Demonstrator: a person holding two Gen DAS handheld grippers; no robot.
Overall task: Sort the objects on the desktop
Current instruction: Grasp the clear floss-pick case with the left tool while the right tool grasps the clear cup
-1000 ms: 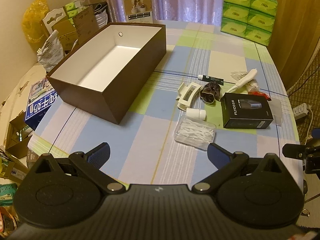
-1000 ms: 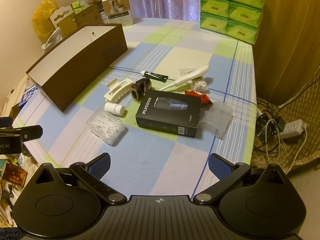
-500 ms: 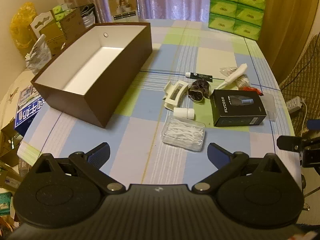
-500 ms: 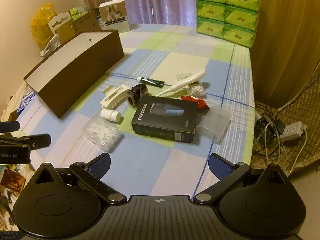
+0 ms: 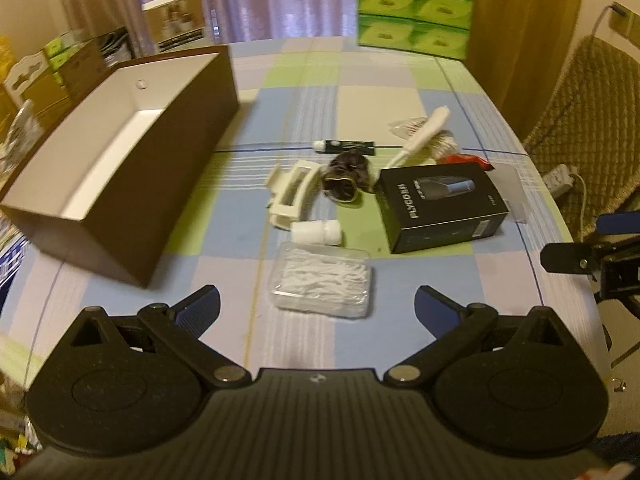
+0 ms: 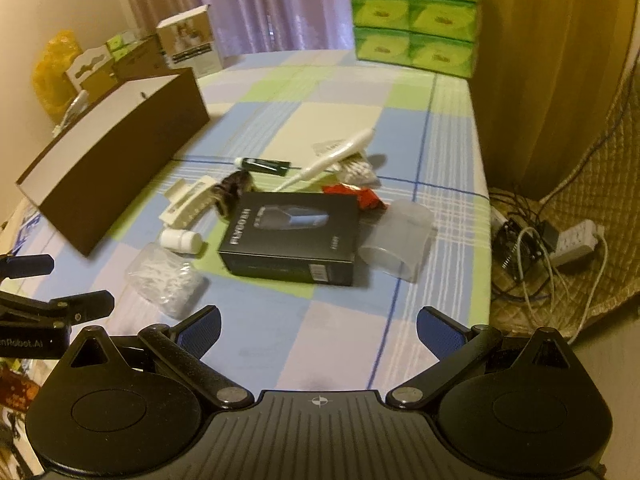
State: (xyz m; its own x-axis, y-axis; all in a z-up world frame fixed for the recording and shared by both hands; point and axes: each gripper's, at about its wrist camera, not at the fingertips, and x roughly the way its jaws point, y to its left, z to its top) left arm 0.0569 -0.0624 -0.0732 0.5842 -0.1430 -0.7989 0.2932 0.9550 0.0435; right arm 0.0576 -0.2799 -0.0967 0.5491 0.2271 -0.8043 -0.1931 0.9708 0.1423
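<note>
Checked blue-and-green cloth covers the counter (image 5: 400, 92). Left of the black rectangular carton (image 5: 442, 205) sits an open brown box with white lining (image 5: 120, 172); nearer lies a clear plastic case of white sticks (image 5: 322, 282). Left gripper (image 5: 316, 306) and right gripper (image 6: 318, 326) hover spread wide, empty.

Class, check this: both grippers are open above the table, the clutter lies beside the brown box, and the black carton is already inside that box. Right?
One error: the black carton is not in the brown box; the left wrist view shows it on the table among the clutter. Both the left gripper and right gripper are open.
</note>
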